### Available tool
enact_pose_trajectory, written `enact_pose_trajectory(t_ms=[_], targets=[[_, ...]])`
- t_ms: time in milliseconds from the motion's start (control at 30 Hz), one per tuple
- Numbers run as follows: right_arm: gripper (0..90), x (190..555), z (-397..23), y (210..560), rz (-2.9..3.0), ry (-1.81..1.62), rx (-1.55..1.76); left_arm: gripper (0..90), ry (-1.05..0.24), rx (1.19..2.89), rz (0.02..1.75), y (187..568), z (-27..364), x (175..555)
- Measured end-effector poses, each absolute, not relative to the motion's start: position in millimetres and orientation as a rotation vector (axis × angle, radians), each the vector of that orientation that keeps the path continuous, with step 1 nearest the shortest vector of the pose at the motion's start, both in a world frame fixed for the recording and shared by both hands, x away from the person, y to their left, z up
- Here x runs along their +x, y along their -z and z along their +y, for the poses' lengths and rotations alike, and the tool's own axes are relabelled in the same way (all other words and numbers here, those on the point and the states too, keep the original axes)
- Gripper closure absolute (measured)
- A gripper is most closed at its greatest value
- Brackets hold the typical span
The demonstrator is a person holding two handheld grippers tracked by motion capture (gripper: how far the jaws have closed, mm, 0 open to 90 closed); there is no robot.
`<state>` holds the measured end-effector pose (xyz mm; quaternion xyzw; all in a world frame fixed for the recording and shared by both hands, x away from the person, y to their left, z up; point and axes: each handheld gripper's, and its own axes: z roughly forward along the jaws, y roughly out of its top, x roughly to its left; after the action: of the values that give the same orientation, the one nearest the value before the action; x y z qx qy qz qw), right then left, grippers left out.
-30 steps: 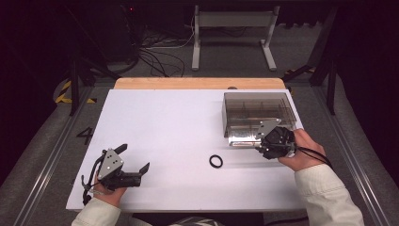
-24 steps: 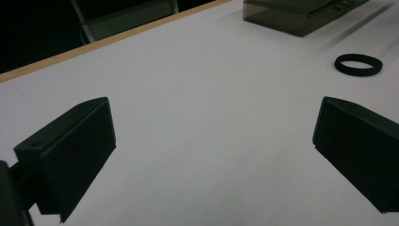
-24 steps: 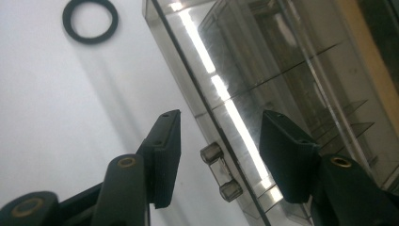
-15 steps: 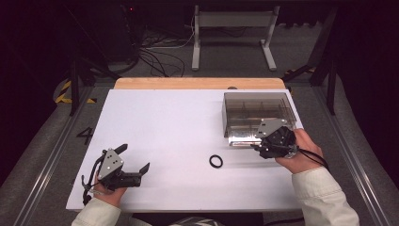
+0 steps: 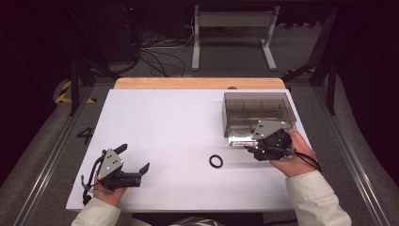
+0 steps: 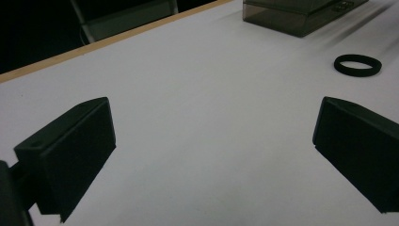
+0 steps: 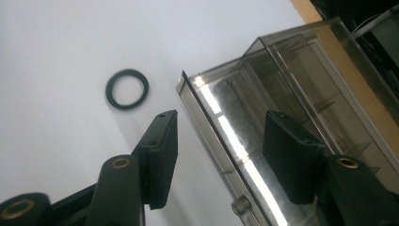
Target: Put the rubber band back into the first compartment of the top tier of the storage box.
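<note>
The right tool (image 5: 251, 149) sits at the near front corner of the smoky clear compartment box (image 5: 259, 113), its jaws partly apart and straddling the box's front wall edge in the right gripper view, one jaw over the box, the other over bare surface; whether the pads press on the wall I cannot tell. The black rubber ring (image 5: 216, 161) lies flat on the counter (image 5: 164, 122), just beside this tool toward the middle and apart from the box. The left tool (image 5: 136, 162) rests low at the near left of the counter, jaws wide and holding nothing, pointing toward the ring, which is well apart from it. The counter is a white sheet with a wooden strip (image 5: 197, 83) along its far edge. Beyond it lies grey carpet with loose cables (image 5: 160, 56), a white metal frame stand (image 5: 233, 33), and yellow-black floor tape (image 5: 63, 92) at the left; the room behind is dark.
</note>
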<state>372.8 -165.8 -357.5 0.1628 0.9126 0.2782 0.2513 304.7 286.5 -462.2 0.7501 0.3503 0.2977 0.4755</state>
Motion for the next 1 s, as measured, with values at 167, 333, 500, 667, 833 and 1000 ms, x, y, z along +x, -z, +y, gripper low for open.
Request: enact_pose_trajectory(t_ms=[167, 333, 500, 667, 833, 1000], targets=[[46.5, 368, -159, 358, 2.482, -0.824, 0.452, 0.5, -0.727, 1.832, 0.857, 462, 287, 305], [46.7, 367, -154, 360, 2.475, -0.857, 0.456, 0.5, -0.725, 1.826, 0.858, 462, 287, 305], [46.7, 367, -157, 358, 2.443, -0.906, 0.47, 0.5, -0.727, 1.832, 0.856, 462, 287, 305], [46.8, 366, -159, 361, 2.434, -0.943, 0.489, 0.5, -0.719, 1.828, 0.862, 463, 286, 305], [46.9, 365, -160, 366, 2.429, -0.964, 0.506, 0.5, -0.718, 1.83, 0.859, 463, 286, 304], [47.2, 364, -160, 367, 2.428, -0.99, 0.505, 0.5, -0.721, 1.835, 0.855, 463, 286, 305]])
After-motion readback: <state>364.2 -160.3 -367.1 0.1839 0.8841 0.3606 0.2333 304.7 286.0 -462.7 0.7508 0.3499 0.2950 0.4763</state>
